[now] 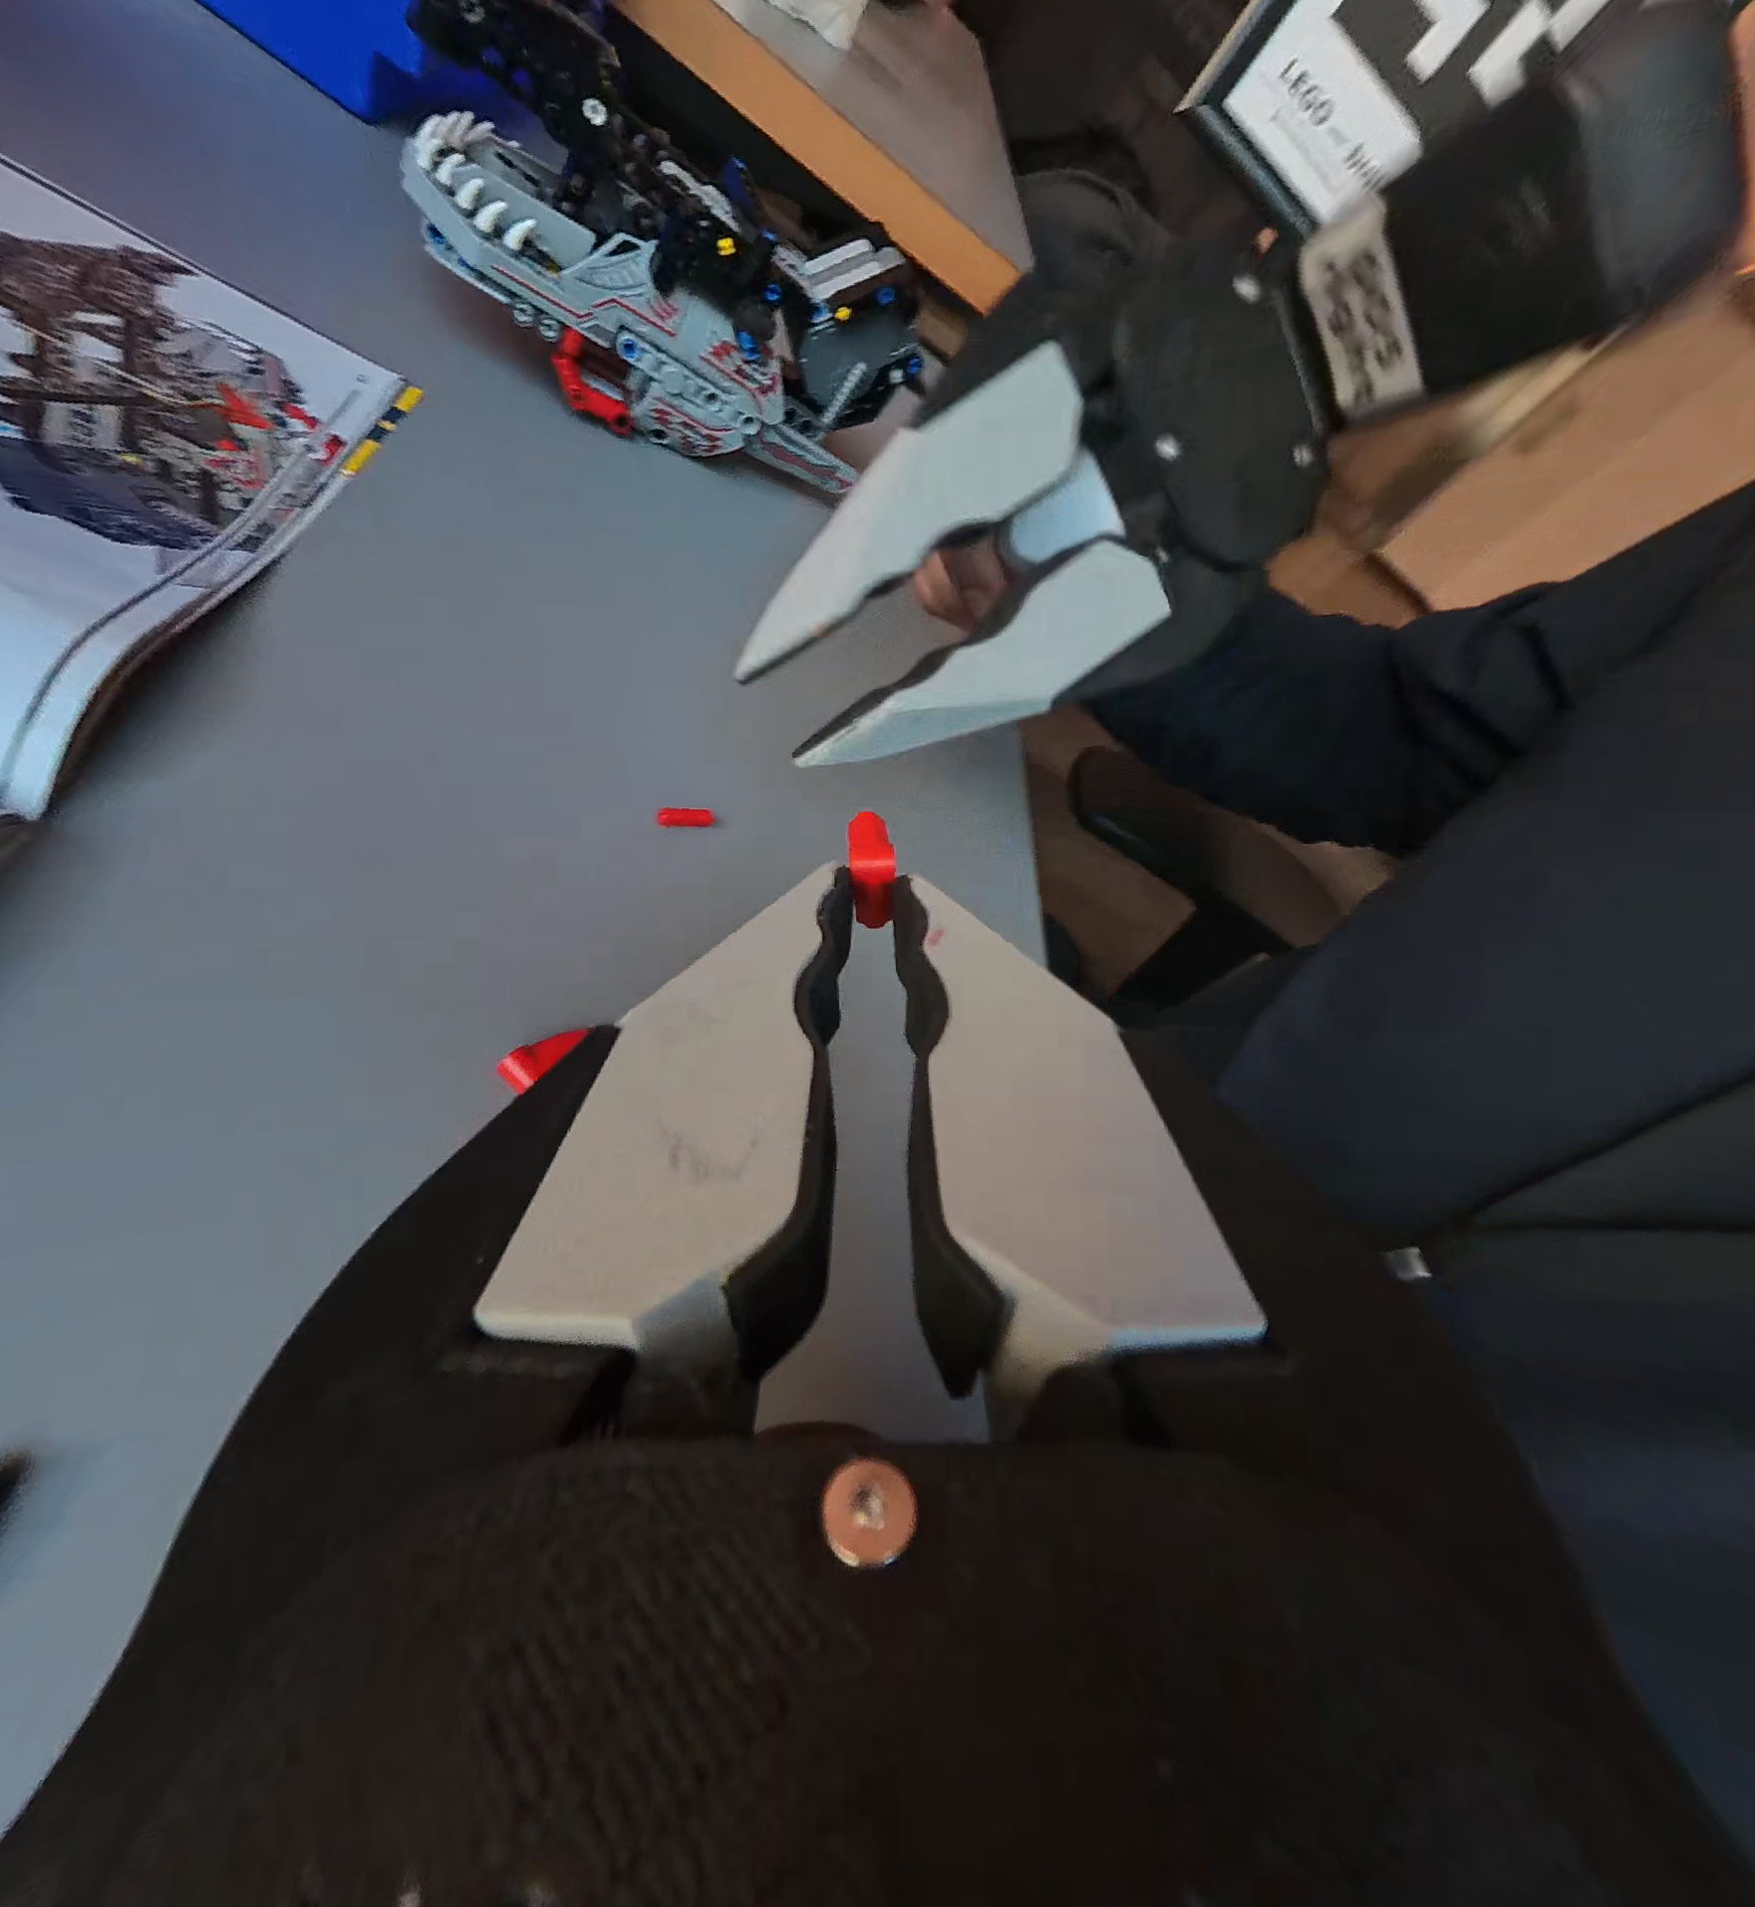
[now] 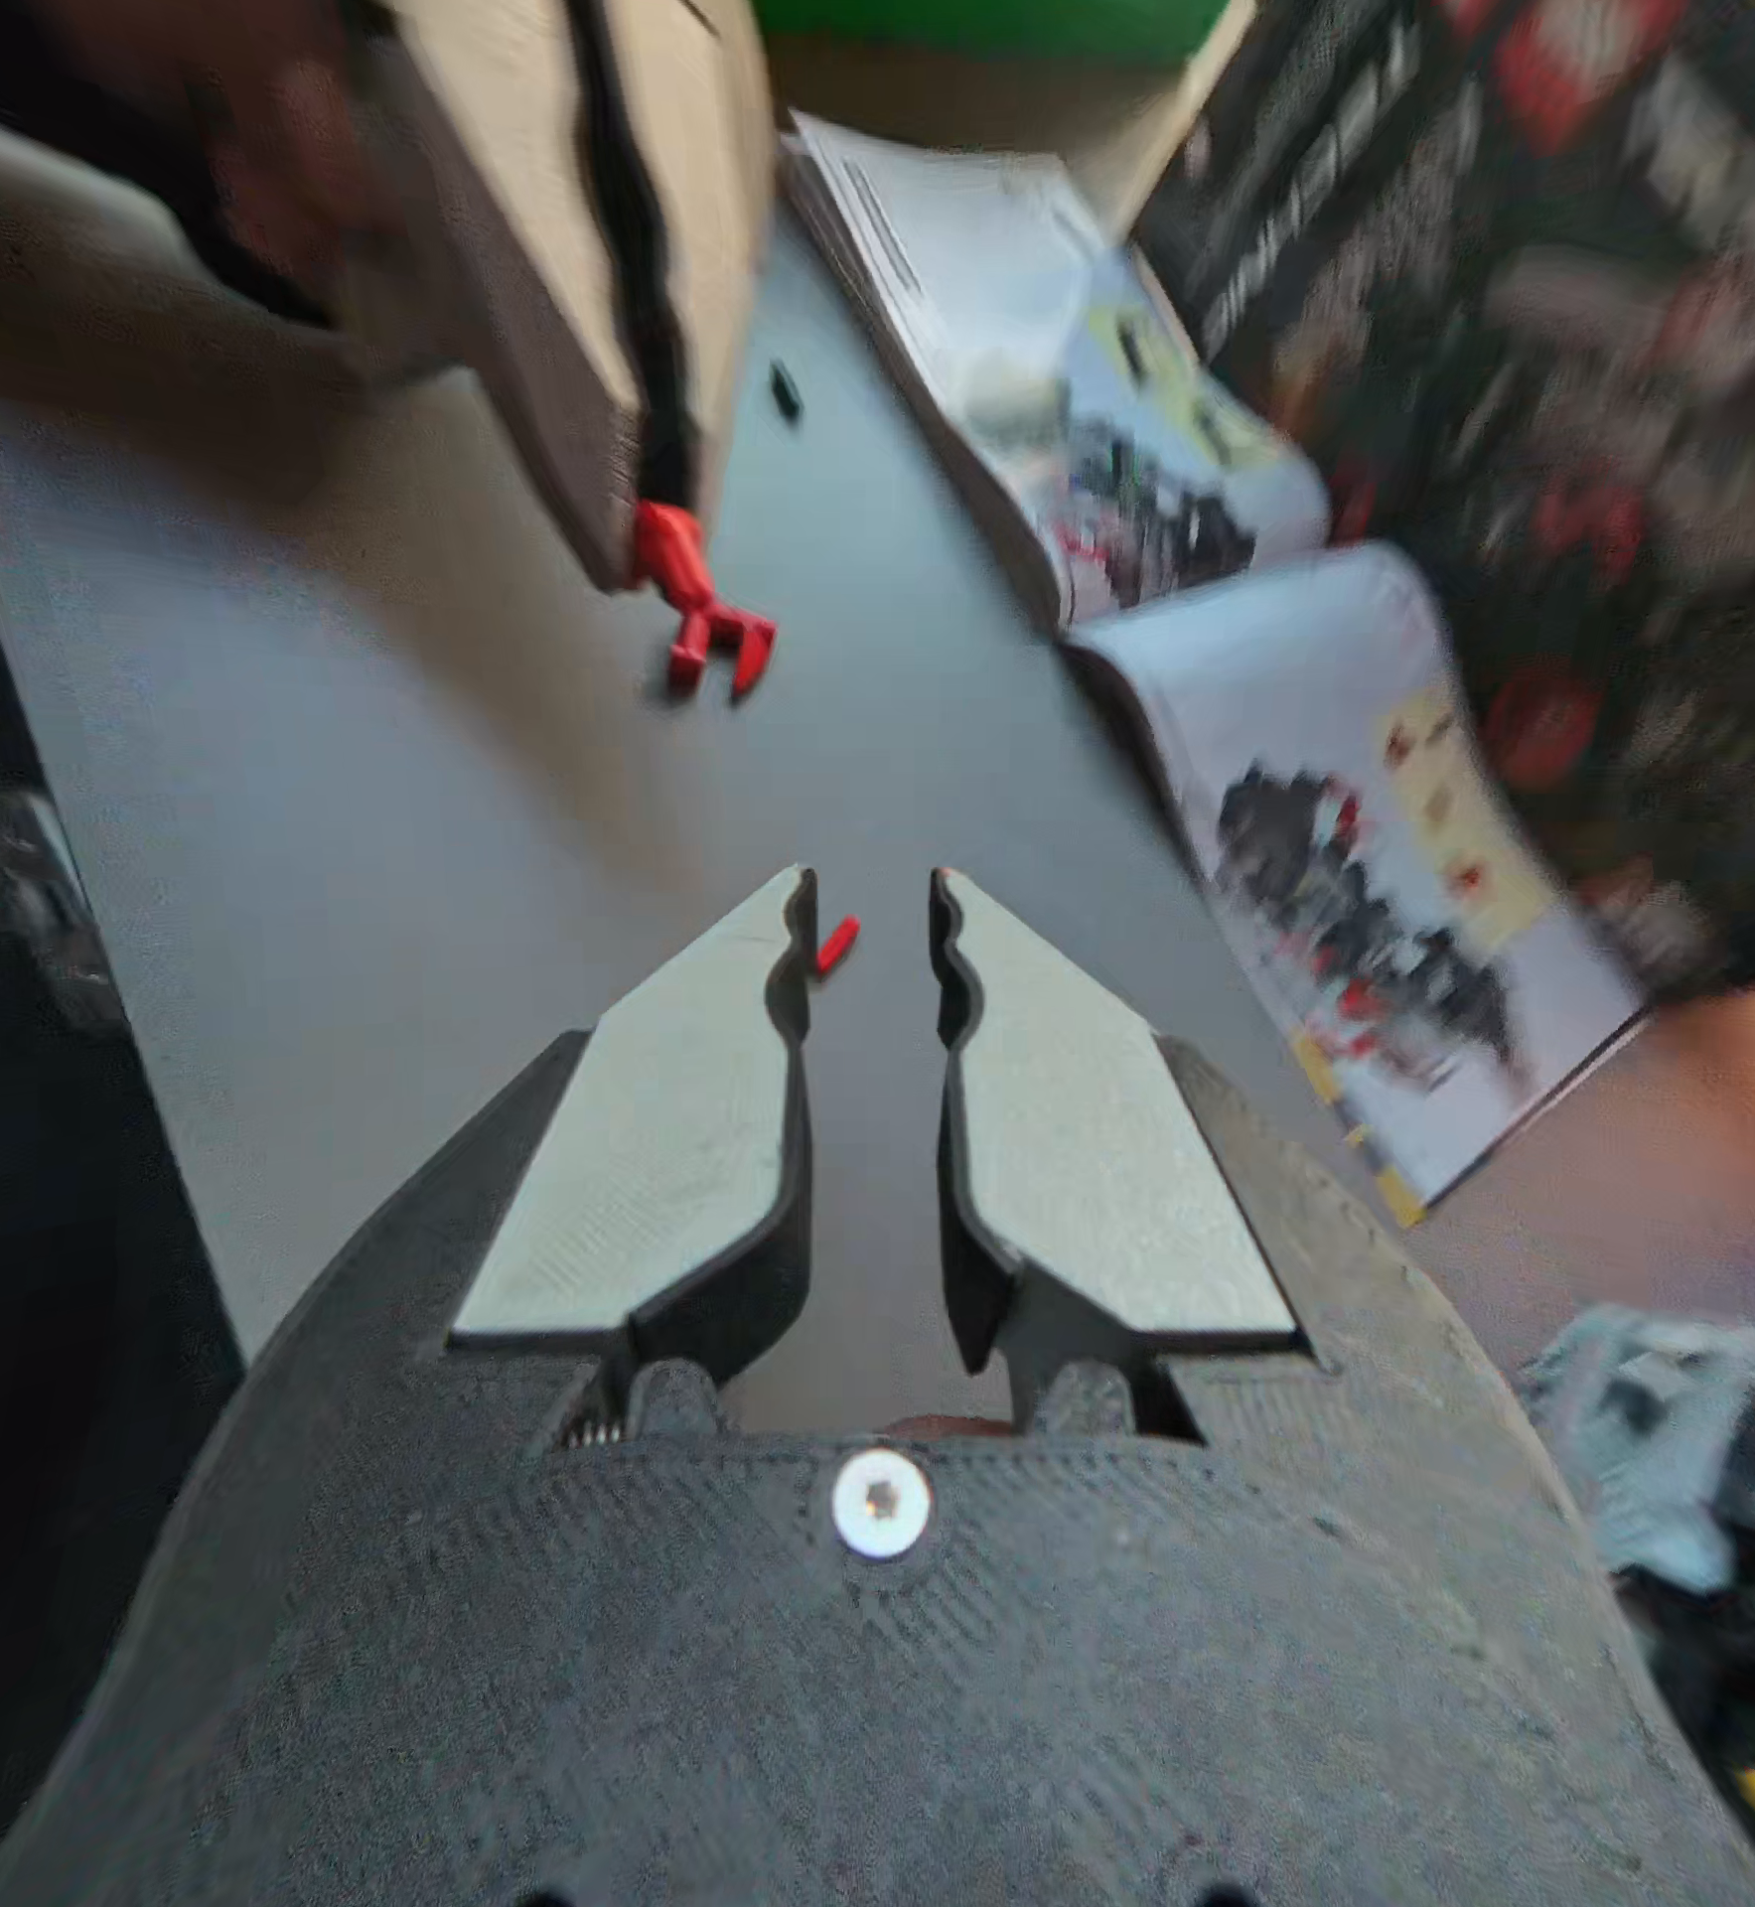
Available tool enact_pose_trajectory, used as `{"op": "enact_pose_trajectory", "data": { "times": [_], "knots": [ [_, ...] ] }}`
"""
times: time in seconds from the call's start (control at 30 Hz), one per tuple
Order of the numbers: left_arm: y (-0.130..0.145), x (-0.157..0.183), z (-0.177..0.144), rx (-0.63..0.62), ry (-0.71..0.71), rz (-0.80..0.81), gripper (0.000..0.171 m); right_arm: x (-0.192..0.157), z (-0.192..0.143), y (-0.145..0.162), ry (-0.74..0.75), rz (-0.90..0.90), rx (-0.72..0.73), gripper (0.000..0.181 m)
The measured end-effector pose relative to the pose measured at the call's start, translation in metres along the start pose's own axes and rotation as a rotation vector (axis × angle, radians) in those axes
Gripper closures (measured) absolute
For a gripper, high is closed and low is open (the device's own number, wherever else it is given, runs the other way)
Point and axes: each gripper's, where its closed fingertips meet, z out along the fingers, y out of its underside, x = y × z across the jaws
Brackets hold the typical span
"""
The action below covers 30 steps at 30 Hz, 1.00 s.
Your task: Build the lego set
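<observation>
My left gripper (image 1: 869, 887) is shut on a small red lego piece (image 1: 869, 857) and holds it over the grey table (image 1: 336, 980). A red pin (image 1: 685, 817) lies on the table just ahead to the left. A red forked piece (image 1: 532, 1063) lies beside my left finger, partly hidden. My right gripper (image 2: 873, 877) is open and empty above the red pin (image 2: 837, 944), which shows between its fingers. It also shows in the left wrist view (image 1: 772, 717), ahead on the right. The right wrist view shows the left gripper (image 2: 661, 506) with its red piece (image 2: 667, 547) and the forked piece (image 2: 718, 640).
A partly built grey, black and red lego model (image 1: 646, 310) stands at the far side. An open instruction booklet (image 1: 109, 464) lies on the left, and also shows in the right wrist view (image 2: 1368, 826). The table edge (image 1: 1028, 826) runs close on the right, by a person's dark sleeve (image 1: 1420, 702). Left tips to right tips: about 6 cm.
</observation>
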Motion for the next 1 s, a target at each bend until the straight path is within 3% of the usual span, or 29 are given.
{"op": "enact_pose_trajectory", "data": {
  "times": [0.07, 0.17, 0.4, 0.53, 0.67, 0.73, 0.9, 1.0],
  "knots": [
    [0.003, -0.002, 0.000, -0.007, -0.049, 0.059, 0.167, 0.001, 0.003, 0.019, -0.042, 0.209, -0.020, 0.164],
    [0.008, -0.004, 0.002, -0.035, -0.102, 0.137, 0.167, -0.005, 0.009, 0.034, -0.073, 0.341, -0.057, 0.159],
    [0.012, -0.009, 0.004, -0.029, -0.142, 0.192, 0.167, -0.007, 0.023, 0.036, -0.042, 0.309, -0.122, 0.160],
    [0.009, -0.008, 0.000, -0.009, -0.142, 0.217, 0.167, -0.007, 0.023, 0.036, -0.035, 0.293, -0.121, 0.181],
    [0.009, -0.009, -0.002, -0.008, -0.151, 0.247, 0.167, -0.010, 0.024, 0.033, -0.084, 0.302, -0.110, 0.181],
    [0.007, -0.009, -0.003, 0.001, -0.152, 0.286, 0.167, -0.016, 0.024, 0.029, -0.183, 0.375, -0.092, 0.181],
    [0.011, 0.000, -0.007, -0.012, -0.119, 0.422, 0.167, -0.035, 0.006, -0.019, -0.569, 0.627, 0.119, 0.181],
    [0.011, 0.005, -0.010, -0.002, -0.090, 0.443, 0.167, -0.038, -0.001, -0.036, -0.703, 0.661, 0.195, 0.181]
  ]
}}
